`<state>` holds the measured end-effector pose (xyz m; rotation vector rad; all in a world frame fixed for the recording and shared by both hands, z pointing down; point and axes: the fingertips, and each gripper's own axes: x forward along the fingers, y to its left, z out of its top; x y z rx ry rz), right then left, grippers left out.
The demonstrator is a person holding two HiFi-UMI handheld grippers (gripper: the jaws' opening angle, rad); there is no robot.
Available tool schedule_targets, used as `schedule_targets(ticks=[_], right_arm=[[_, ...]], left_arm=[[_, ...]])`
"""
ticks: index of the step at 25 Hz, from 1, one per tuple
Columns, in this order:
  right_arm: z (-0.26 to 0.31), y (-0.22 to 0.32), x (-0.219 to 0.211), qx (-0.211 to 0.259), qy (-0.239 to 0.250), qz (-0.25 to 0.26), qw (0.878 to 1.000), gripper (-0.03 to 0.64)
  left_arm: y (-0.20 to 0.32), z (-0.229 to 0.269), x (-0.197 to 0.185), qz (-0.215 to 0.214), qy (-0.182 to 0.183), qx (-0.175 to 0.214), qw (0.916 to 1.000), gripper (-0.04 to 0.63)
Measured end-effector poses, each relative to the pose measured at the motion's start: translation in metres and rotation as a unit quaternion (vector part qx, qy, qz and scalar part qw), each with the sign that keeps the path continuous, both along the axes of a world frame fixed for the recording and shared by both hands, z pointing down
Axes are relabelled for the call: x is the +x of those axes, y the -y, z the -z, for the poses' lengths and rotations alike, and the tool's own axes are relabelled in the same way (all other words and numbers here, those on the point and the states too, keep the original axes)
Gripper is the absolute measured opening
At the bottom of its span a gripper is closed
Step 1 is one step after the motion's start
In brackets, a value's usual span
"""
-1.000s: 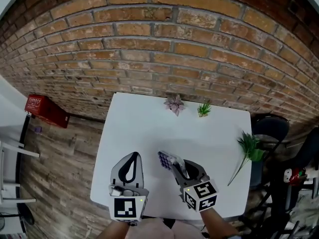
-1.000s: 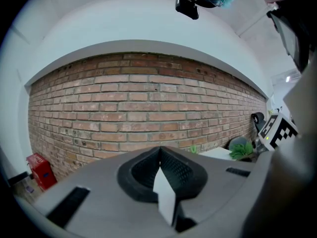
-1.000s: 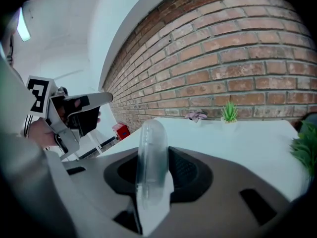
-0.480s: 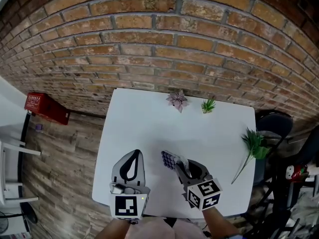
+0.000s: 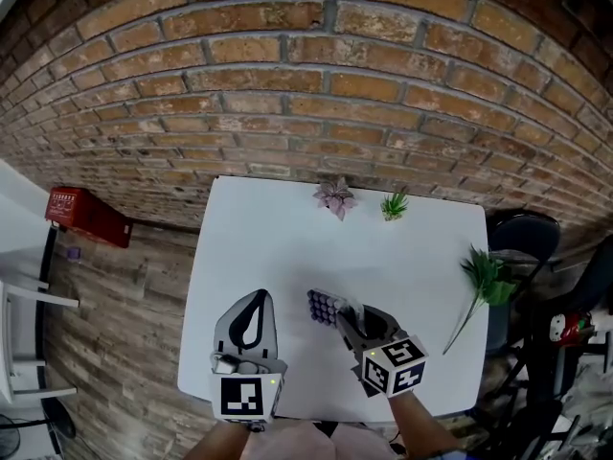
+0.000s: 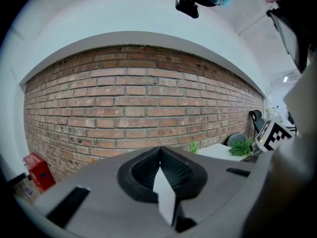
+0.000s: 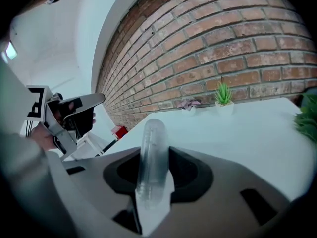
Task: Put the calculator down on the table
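Right gripper: jaws easing apart, pads on the near end of the calculator. In the right gripper view its clear edge stands upright between them. The calculator sticks out ahead and left of the gripper, above the near-middle of the table. Can't tell whether its far end touches the top.

Left gripper: jaws together, nothing in them. It sits near the table's left edge and near-left corner, well apart from the calculator.

Room: bare white top runs from the calculator to the far edge and out to the right. At the far edge, against the brick wall, a purple plant and a small green plant stand just beside each other. A leafy green sprig lies over the right edge. Dark chair is just past the far-right corner. Red crate is on the wood floor, left of the table and near the wall.

Writing: the cubes on both grippers carry black-and-white square markers, no words. White print on the crate is too small to read. The calculator's purple keys are visible, with no legible labels.
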<state>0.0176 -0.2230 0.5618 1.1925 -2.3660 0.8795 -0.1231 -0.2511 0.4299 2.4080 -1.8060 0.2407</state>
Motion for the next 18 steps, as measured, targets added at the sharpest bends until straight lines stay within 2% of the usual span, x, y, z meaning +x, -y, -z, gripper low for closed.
schedule_targets(ticks=[11, 18], right_arm=[[-0.015, 0.007, 0.015, -0.015, -0.012, -0.007, 1.000, 0.161], [-0.021, 0.014, 0.024, 0.000, -0.013, -0.009, 1.000, 0.172]], left_arm=[[-0.002, 0.005, 0.003, -0.003, 0.001, 0.004, 1.0000, 0.011], [-0.005, 0.009, 0.003, -0.006, 0.005, 0.010, 0.9999, 0.011]])
